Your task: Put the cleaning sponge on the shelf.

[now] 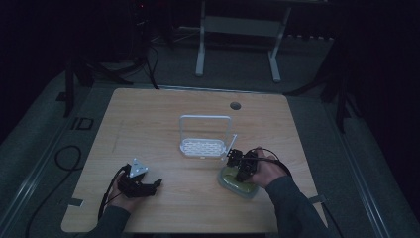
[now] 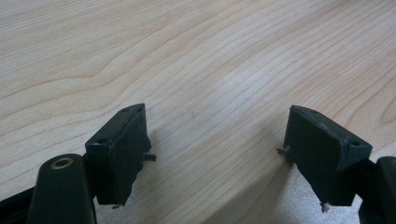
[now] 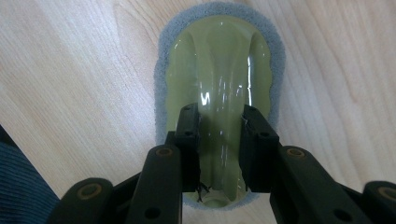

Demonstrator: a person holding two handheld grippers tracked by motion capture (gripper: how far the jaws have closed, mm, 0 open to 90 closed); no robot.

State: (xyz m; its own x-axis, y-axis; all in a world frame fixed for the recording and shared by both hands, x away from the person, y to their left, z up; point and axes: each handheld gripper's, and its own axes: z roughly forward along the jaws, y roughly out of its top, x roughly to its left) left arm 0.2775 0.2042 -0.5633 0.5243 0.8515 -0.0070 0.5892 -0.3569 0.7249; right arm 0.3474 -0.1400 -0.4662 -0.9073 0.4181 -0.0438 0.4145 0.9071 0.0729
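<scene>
Scrubber (image 3: 219, 88) with a glossy yellow-green plastic grip and a grey sponge rim lies flat on the desk (image 1: 163, 114), close to its front right corner. In the right gripper view the raised ridge of the grip runs lengthwise between the two black jaws of the right gripper (image 3: 219, 149), which stand either side of it; whether the pads already press on the plastic cannot be told, so the tool reads as part-closed about the ridge rather than clamped. From the high view the right gripper (image 1: 241, 166) points down onto the scrubber (image 1: 238, 182), with the person's hand and dark sleeve behind it toward the front edge. Just behind the scrubber, near the middle of the desk, stands a white wire rack (image 1: 205, 137) with a perforated base and an upright frame; it stands near the right gripper. Well apart, near the front left corner, the left gripper (image 1: 148, 184) rests low over bare wood. Its jaws stand wide apart in the left gripper view (image 2: 215, 149), with nothing between them but woodgrain.
</scene>
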